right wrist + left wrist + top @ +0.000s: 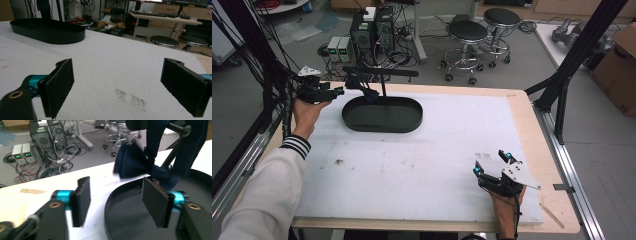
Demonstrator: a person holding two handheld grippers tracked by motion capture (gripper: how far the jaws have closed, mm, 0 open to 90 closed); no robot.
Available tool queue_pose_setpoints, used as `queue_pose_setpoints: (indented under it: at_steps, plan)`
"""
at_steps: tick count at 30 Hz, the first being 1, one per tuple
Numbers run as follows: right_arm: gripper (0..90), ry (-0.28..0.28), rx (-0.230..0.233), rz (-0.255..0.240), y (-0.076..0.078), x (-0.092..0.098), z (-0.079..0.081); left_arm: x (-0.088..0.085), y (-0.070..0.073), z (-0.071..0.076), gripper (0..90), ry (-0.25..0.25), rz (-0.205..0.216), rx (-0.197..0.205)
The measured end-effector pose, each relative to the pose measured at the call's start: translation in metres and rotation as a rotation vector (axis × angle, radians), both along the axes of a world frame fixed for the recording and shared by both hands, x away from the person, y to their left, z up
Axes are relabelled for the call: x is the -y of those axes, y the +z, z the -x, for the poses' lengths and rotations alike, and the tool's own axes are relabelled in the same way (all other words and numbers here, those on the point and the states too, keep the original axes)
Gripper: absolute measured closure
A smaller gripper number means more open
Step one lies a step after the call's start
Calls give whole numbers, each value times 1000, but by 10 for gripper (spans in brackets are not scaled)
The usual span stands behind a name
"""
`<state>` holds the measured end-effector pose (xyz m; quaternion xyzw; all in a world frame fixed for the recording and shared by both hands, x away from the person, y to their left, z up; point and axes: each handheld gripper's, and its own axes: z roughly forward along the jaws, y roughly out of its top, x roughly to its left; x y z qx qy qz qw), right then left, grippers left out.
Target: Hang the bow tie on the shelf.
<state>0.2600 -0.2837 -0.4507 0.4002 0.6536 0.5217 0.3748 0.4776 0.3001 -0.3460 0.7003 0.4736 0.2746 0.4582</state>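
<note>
left tongs [337, 92] are held released at ten o'clock on the bench [422, 165], just short of the navy bow tie [135, 162] hung on the black stand [383, 80] over the oval tray [382, 122]. right tongs [492, 162] are rested released at four o'clock.

I see a dark navy bow tie [136, 162] hanging by its strap from the crossbar of a black stand [383, 75], its bow dangling just above the rim of the stand's oval black tray [382, 122].
</note>
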Motion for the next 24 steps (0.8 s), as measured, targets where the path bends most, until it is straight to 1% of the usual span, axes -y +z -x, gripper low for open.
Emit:
queue_pose_setpoints:
  at_steps: [1,2,4,5,8,9,10,11,14,16,18,20,21,22,23,24]
  plan:
    - [105,0,1,0,0,0,0,-1,-1,2,366,-9,10,12]
    - [105,-1,4,3,0,0,0,-2,-1,5,354,-15,10,20]
    - [105,0,3,-2,0,0,0,-4,-2,14,317,-41,13,58]
    - [105,-2,5,-3,0,1,0,-4,-2,19,318,-50,8,67]
    - [105,0,8,-8,0,1,0,-4,-4,37,306,-101,28,100]
    - [105,-1,7,-7,0,1,0,-3,-6,48,305,-123,32,123]
    - [105,-1,6,-9,0,1,0,-2,-7,57,304,-146,36,136]
    - [105,-1,6,-7,0,1,0,-1,-10,67,303,-166,49,158]
    - [105,-4,9,-8,0,2,0,2,-20,97,303,-213,76,197]
    - [105,-4,13,-12,0,2,1,3,-28,116,302,-233,95,225]
    - [105,-8,15,-18,0,2,1,3,-37,132,301,-246,108,243]
    - [105,-9,23,-18,0,3,2,3,-44,144,300,-254,113,260]
    - [105,-10,25,-22,0,3,2,3,-50,152,300,-261,124,271]
    - [105,-11,25,-27,-1,3,3,3,-55,157,300,-268,133,275]
    - [105,-12,35,-24,-1,3,2,2,-59,163,297,-280,143,279]
    - [105,-15,34,-34,-1,3,3,1,-64,168,288,-290,169,292]
